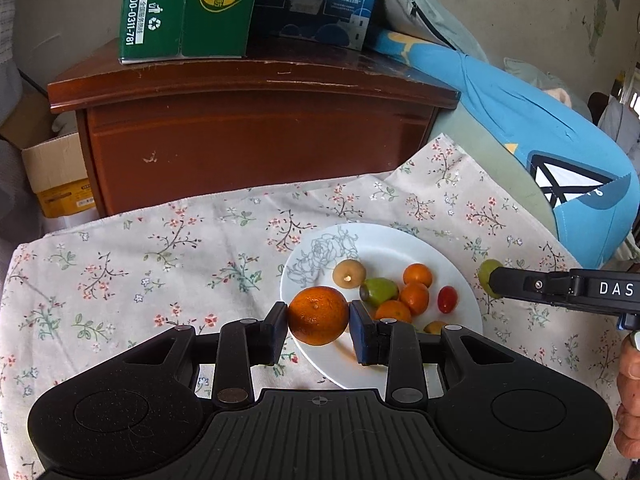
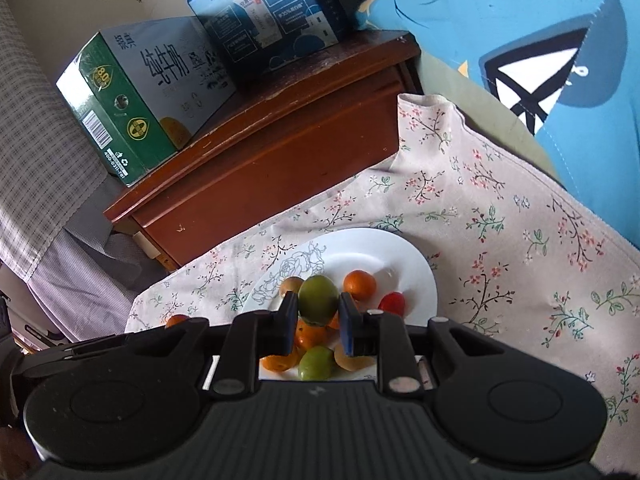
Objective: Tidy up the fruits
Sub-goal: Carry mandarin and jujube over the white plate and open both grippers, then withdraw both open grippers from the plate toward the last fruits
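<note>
In the left wrist view my left gripper (image 1: 318,316) is shut on an orange mandarin (image 1: 318,315), held over the near left rim of a white plate (image 1: 384,240). The plate holds several small fruits: little oranges (image 1: 417,275), a green fruit (image 1: 379,291), a tan fruit (image 1: 349,274) and a red cherry tomato (image 1: 447,299). My right gripper (image 2: 318,311) is shut on a green fruit (image 2: 318,299), above the same plate (image 2: 416,264). From the left wrist view that green fruit (image 1: 487,276) shows at the right gripper's tip, right of the plate.
The plate lies on a floral cloth (image 1: 140,264). Behind it stands a brown wooden cabinet (image 1: 256,136) with a green carton (image 1: 180,8) and a blue carton (image 1: 316,0) on top. A blue cushion (image 1: 540,136) lies at the right. A hand (image 1: 628,392) shows at the right edge.
</note>
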Demonstrator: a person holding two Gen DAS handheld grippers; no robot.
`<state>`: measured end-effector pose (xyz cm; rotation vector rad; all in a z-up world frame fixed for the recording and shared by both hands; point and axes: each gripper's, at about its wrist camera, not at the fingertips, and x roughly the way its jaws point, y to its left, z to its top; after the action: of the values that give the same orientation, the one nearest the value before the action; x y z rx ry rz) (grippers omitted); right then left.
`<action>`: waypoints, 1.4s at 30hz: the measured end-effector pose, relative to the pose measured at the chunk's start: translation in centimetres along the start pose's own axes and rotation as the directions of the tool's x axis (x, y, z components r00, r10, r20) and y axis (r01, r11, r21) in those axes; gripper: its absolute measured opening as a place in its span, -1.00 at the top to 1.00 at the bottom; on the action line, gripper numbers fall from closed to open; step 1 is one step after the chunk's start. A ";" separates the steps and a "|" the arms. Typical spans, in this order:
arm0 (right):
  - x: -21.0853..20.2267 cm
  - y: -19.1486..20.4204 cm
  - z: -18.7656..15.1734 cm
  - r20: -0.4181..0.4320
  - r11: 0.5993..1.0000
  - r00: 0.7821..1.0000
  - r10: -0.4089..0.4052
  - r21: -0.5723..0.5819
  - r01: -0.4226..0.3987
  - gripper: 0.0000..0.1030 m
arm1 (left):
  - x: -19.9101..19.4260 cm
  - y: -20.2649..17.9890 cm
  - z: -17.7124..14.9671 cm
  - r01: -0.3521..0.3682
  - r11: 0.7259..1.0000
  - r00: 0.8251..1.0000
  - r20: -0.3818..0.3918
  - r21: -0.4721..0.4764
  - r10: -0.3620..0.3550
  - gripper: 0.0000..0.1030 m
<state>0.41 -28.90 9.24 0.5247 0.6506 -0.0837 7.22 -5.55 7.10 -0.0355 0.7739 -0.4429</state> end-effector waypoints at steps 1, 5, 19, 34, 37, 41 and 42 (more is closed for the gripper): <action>0.3 -0.1 0.0 -0.007 1.000 1.000 -0.003 0.009 0.003 0.58 | 0.4 0.0 0.1 0.001 1.000 1.000 -0.005 -0.004 -0.001 0.41; 1.5 -0.3 -0.2 -0.029 1.000 0.999 -0.019 0.021 0.020 0.58 | 1.8 -0.4 0.5 0.003 1.000 1.000 -0.018 0.005 -0.002 0.41; 3.9 -1.6 -0.3 -0.061 0.995 0.996 -0.062 0.079 0.067 0.56 | 4.8 -1.0 1.3 0.004 1.000 0.999 -0.032 0.016 -0.004 0.41; 3.5 0.2 -0.2 -0.033 0.999 0.998 -0.049 -0.020 0.048 0.41 | 1.4 -1.0 2.6 -0.024 1.000 0.998 0.060 -0.008 0.024 -0.74; 3.4 0.7 -0.4 -0.037 0.998 0.999 -0.038 -0.043 0.037 0.39 | 0.2 -0.5 2.6 -0.047 0.999 0.997 0.058 -0.007 0.047 -0.74; 3.3 1.2 -0.7 -0.048 0.998 0.998 -0.027 -0.052 0.024 0.39 | -1.4 0.6 2.3 -0.084 0.996 0.994 0.062 -0.029 0.086 -0.74; 3.3 1.3 -0.8 -0.051 0.998 0.998 -0.025 -0.055 0.022 0.38 | -1.7 0.9 2.1 -0.096 0.995 0.993 0.063 -0.036 0.098 -0.75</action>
<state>2.92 -27.07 7.32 0.4679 0.7075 -0.0749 7.89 -4.34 9.63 -0.0423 0.7164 -0.3356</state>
